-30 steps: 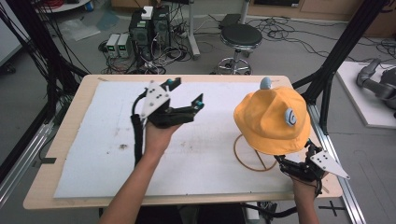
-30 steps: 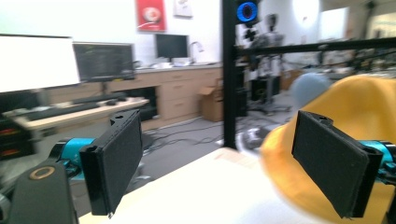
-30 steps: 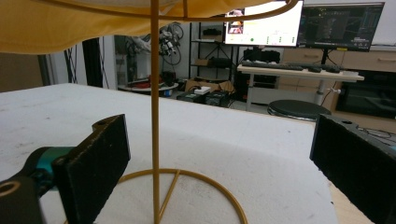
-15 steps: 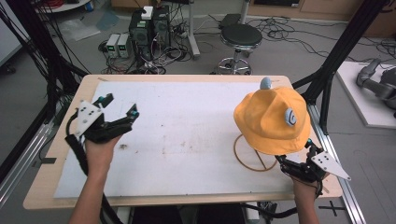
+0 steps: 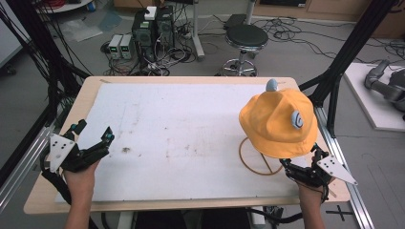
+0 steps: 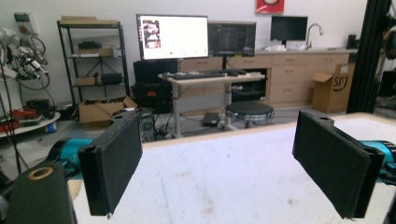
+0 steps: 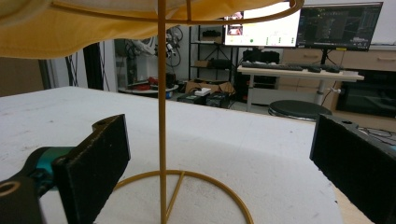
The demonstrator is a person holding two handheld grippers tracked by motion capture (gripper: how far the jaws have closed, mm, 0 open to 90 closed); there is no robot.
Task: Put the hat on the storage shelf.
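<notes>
My left gripper (image 5: 92, 137) sat at the table's (image 5: 191, 80) left edge, jaws spread and empty — right gripper (image 5: 300, 168) gaped below the yellow hat (image 5: 277, 121), wire stand (image 7: 162, 112) between its jaws, untouched.

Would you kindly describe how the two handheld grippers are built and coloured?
Both the left gripper and right gripper are black, each topped by a grey three-cornered plate with dark dots. Their jaws are flat black rectangular pads, with teal parts behind them. The person's forearms are bare, no sleeves.

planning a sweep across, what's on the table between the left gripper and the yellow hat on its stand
Nothing: in the high view only bare, smudged white mat lies between the left gripper and the yellow hat.
</notes>
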